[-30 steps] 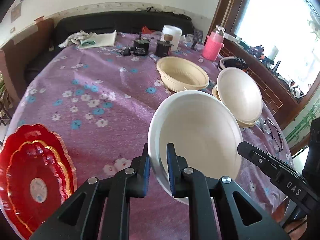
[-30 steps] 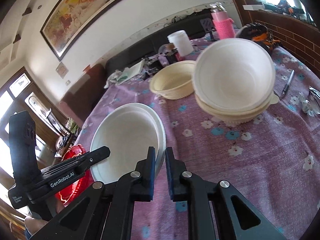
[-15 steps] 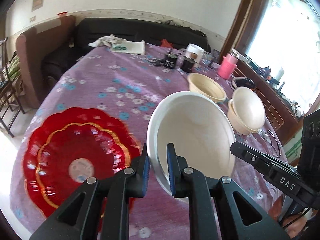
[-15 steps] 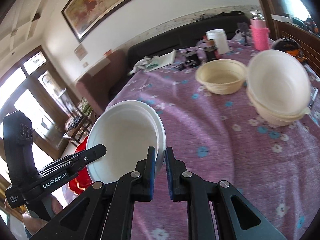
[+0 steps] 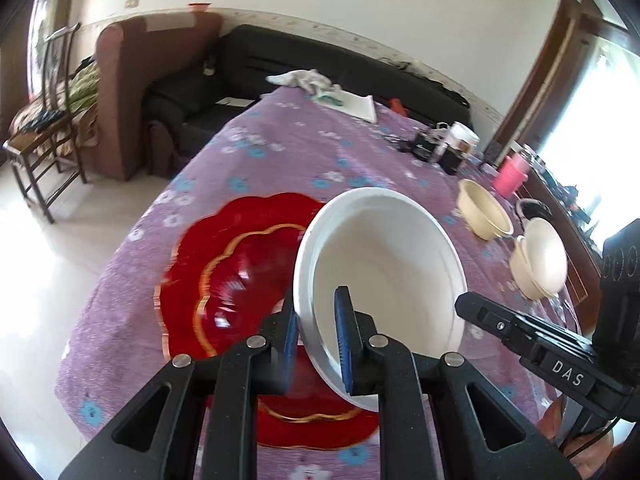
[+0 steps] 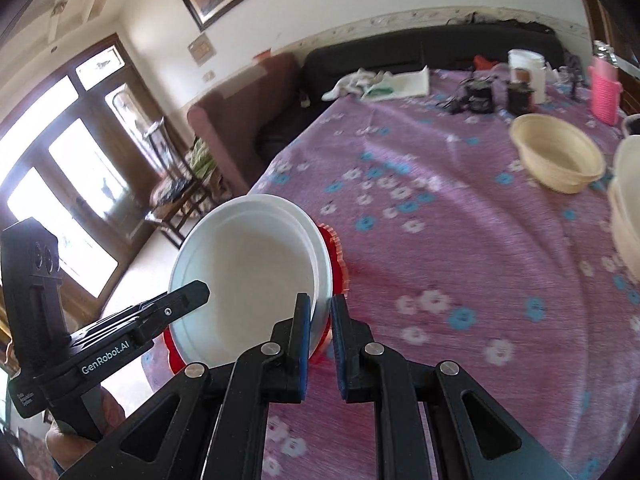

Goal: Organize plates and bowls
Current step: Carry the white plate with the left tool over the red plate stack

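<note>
We saw both grippers, left gripper [image 5: 316, 340] and right gripper [image 6: 320, 340], clamped on white bowl [image 5: 384, 276] rim above red plate [image 5: 236, 280]; purple floral tablecloth [image 6: 460, 240]; black sofa [image 5: 320, 64] beyond plate

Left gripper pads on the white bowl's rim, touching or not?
Touching. In the left wrist view the left gripper has one pad on each face of the white bowl rim, no gap visible either side.

Left gripper [image 5: 316, 344] and right gripper [image 6: 320, 340] both angle downward (fingers [image 5: 344, 344] nearly closed).
</note>
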`<act>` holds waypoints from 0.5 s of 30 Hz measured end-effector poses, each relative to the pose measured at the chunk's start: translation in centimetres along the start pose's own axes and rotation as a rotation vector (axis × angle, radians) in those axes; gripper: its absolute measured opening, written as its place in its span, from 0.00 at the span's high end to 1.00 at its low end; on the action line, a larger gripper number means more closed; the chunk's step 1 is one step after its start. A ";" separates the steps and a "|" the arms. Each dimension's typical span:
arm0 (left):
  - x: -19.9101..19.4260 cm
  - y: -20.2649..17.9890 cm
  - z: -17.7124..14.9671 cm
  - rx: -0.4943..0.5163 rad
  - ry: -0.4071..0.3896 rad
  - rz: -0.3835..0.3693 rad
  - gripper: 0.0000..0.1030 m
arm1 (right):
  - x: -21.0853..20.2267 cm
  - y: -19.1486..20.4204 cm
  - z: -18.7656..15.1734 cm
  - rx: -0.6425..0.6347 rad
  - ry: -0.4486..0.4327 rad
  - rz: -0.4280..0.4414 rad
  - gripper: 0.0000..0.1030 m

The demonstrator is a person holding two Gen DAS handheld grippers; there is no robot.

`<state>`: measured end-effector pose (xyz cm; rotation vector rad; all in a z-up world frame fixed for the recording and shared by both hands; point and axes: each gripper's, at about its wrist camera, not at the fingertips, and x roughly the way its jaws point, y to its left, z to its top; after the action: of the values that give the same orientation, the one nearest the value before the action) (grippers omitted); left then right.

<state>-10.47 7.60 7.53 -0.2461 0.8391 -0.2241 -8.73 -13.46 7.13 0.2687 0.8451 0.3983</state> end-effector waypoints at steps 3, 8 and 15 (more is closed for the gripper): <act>0.4 1.4 -0.1 -0.029 0.009 0.004 0.85 | 1.5 0.5 0.1 -0.004 0.031 0.004 0.88; 1.5 2.9 -0.4 -0.060 0.031 0.010 0.85 | 3.3 1.2 -0.1 -0.011 0.066 -0.007 0.88; 2.3 3.8 -0.6 -0.084 0.045 0.013 0.85 | 4.9 1.4 -0.5 -0.008 0.101 -0.015 0.88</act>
<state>-9.11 10.43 4.38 -0.3151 0.8958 -0.1826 -6.51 -9.99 4.06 0.2357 0.9443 0.4039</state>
